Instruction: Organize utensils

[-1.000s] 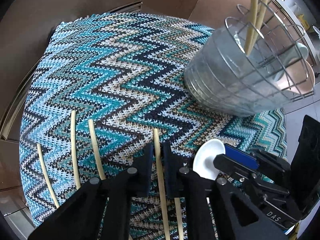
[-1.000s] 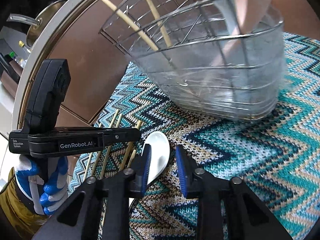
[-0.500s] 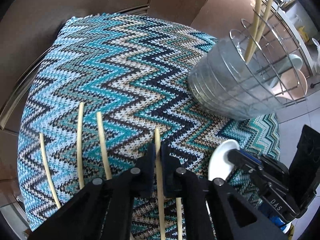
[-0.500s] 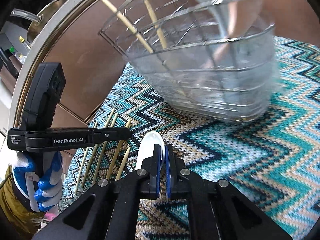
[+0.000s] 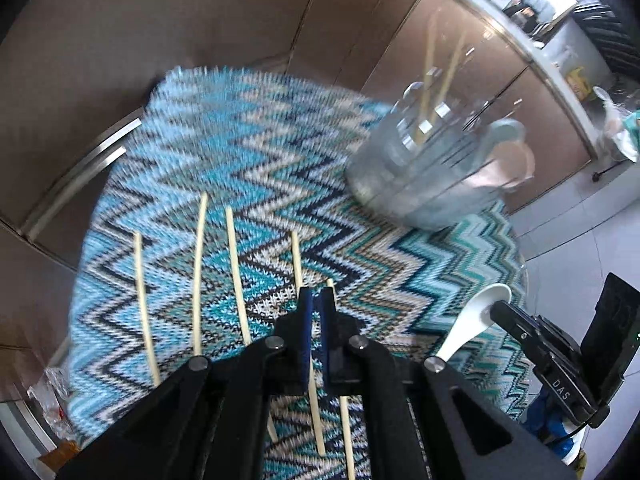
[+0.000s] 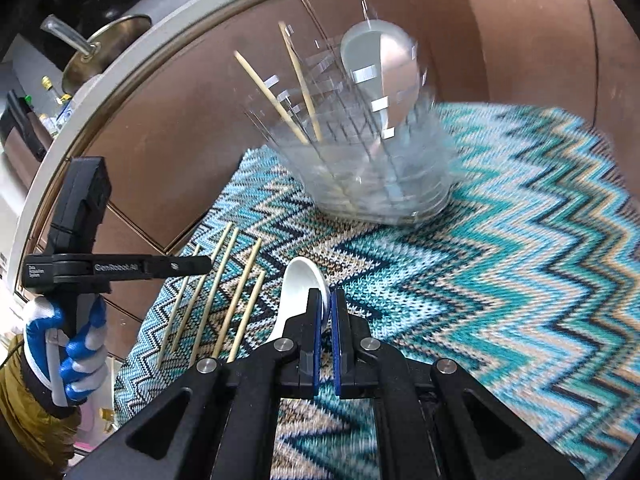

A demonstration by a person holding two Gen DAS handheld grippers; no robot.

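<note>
My left gripper (image 5: pixel 316 300) is shut on a pale chopstick (image 5: pixel 298 264) and holds it above the zigzag mat (image 5: pixel 248 152). Several more chopsticks (image 5: pixel 196 272) lie on the mat to its left. My right gripper (image 6: pixel 328 304) is shut on the rim of a white ceramic spoon (image 6: pixel 298 292), lifted off the mat; the spoon also shows in the left wrist view (image 5: pixel 476 320). A wire utensil basket (image 6: pixel 376 168) stands at the mat's far side with two chopsticks (image 6: pixel 276 96) and a white spoon (image 6: pixel 380 64) in it.
Brown cabinet doors (image 5: pixel 200 20) rise behind the mat. A worktop with a pan (image 6: pixel 100 48) and bottles lies far left in the right wrist view. Tiled floor (image 5: pixel 568 224) shows beyond the mat's right edge.
My right gripper closed on the white spoon and lifted it. Both grippers have risen and pulled back from the mat; the left one still holds its chopstick.
</note>
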